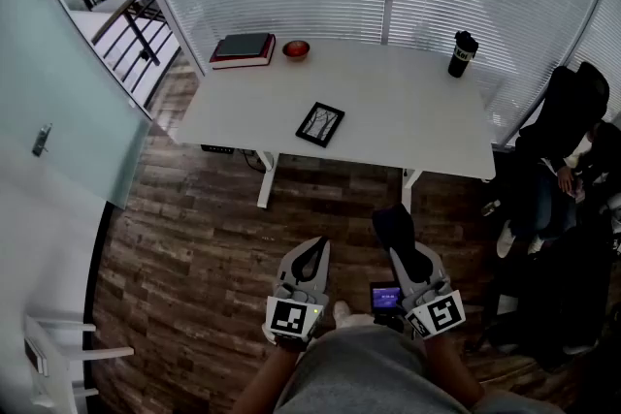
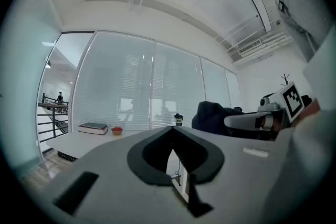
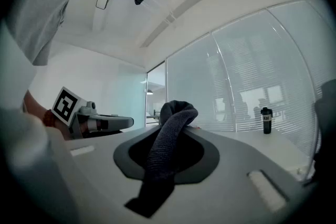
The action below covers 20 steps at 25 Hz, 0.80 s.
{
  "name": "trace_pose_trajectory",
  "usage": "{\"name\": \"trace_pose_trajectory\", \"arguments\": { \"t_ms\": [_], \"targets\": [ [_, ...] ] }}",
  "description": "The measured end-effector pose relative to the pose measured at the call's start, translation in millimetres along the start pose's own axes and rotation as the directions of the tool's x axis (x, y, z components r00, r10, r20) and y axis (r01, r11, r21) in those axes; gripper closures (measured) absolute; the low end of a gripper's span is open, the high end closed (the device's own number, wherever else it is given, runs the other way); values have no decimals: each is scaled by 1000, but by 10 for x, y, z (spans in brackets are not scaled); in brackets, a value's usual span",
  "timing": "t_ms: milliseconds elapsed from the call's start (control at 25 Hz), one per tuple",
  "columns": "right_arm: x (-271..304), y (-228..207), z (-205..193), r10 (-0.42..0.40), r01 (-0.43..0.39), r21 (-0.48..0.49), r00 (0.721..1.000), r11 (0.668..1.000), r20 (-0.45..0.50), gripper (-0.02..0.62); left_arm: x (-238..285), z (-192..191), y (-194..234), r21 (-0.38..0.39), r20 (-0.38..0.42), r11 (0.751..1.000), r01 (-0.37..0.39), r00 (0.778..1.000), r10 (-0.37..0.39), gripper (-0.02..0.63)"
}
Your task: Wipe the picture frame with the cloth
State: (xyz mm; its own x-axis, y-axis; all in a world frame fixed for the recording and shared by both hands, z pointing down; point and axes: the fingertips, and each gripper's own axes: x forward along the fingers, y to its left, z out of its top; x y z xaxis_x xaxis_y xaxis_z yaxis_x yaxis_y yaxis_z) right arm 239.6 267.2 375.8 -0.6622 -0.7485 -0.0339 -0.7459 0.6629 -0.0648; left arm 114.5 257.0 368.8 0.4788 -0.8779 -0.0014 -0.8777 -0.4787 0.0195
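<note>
A small black picture frame [image 1: 320, 124] lies flat near the front of the white table [image 1: 408, 111], well ahead of both grippers. My left gripper [image 1: 314, 249] is low in the head view over the wood floor, shut with nothing between its jaws; in its own view the jaws [image 2: 172, 131] meet at a point. To its right, my right gripper [image 1: 398, 245] is shut on a dark cloth [image 1: 392, 223]. The cloth [image 3: 169, 136] bunches up over the jaw tips and trails back along the gripper. Both grippers point level toward the table.
On the table stand a stack of books [image 1: 243, 49], a red bowl [image 1: 296, 49] and a black cup [image 1: 463, 54]. A seated person [image 1: 558, 160] is at the right by the table's end. A white chair [image 1: 58, 344] stands at lower left. Blinds cover the windows behind.
</note>
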Motion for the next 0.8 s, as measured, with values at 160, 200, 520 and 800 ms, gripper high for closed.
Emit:
{"name": "trace_pose_trajectory", "arguments": {
  "t_ms": [160,200,520,800],
  "targets": [
    [95,-181,-17,31,-31,-2,1000,1000,2,532,41,-39,79,-7,-1,999,-44,999,44,606],
    [130,-204,-17,42,-42,2,999,999,-1,530,38,-49,109,-5,-4,999,-51,999,51,606],
    [625,-411,-119,57,-62,-58,995,996,-82,522,131,-306,524,0,-69,997,-74,995,74,532],
    [1109,-1015,-165,-89,73,-152,990,986,-105,522,697,-659,998,20,-133,999,-42,990,44,495]
  ]
}}
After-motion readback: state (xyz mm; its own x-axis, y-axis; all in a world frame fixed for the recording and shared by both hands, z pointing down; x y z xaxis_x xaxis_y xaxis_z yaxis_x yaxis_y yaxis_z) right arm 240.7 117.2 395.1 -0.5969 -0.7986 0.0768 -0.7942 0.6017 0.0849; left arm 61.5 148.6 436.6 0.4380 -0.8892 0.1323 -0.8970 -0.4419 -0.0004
